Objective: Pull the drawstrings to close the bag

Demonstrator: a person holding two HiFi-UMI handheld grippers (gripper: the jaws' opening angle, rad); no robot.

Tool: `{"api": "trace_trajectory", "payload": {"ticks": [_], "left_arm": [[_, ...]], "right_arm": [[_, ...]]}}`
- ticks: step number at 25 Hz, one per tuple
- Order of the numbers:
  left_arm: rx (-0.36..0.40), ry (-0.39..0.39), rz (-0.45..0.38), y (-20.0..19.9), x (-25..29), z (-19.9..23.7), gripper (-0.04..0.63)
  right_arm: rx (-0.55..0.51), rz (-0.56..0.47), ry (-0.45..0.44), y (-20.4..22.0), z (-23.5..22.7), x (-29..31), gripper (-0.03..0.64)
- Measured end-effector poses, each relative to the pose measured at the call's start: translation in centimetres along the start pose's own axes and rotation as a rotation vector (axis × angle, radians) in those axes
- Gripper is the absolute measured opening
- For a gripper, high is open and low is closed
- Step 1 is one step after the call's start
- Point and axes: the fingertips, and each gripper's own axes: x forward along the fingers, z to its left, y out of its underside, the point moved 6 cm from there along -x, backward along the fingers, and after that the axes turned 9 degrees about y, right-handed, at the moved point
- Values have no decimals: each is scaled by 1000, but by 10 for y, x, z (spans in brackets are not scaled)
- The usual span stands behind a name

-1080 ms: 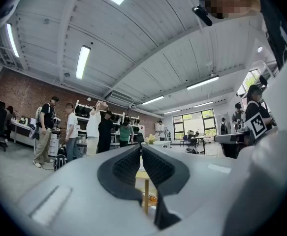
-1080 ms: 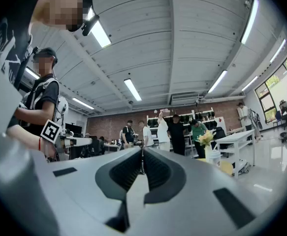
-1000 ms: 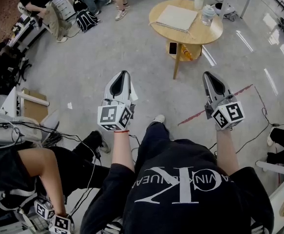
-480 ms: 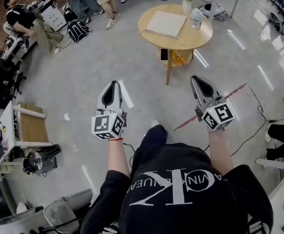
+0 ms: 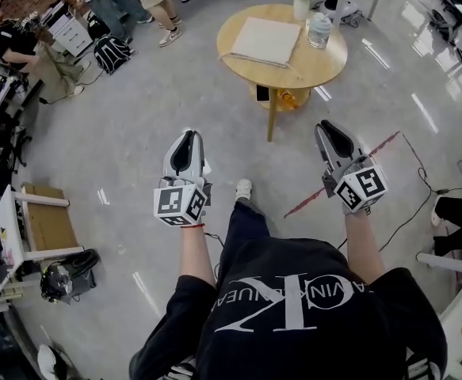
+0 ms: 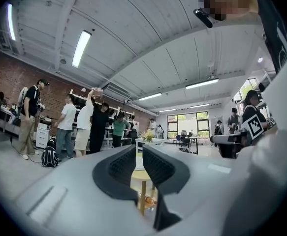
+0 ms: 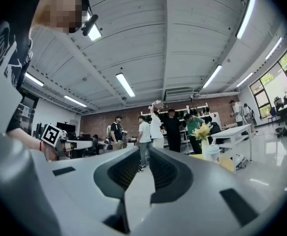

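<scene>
Holds the left gripper [image 5: 188,137] and right gripper [image 5: 324,127] side by side in the air over the floor [image 5: 127,133], pointing toward the round surface [image 5: 326,58] but well short of it. Eases the left fingers apart, with nothing between them. Keeps the right fingers clenched and empty. Leaves the bag [image 5: 266,39] lying flat on that surface, near a bottle [image 5: 319,30] and a vase [image 5: 300,6].
</scene>
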Motion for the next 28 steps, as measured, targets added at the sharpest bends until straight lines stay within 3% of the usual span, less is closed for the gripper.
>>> {"api": "trace_trajectory", "payload": {"ticks": [4,8,19,28], "left_arm": [[-18,40,27,12,43,39,91],[-57,77,86,24,81,81,111],[-93,217,167,45,202,165,132],[-83,348,272,79,265,211,146]], "right_arm": [[27,34,15,14,-15,50,92],[47,97,42,27,-20,96,128],[80,197,164,55,-56,189,150],[93,271,260,82,-65,235,152]]}}
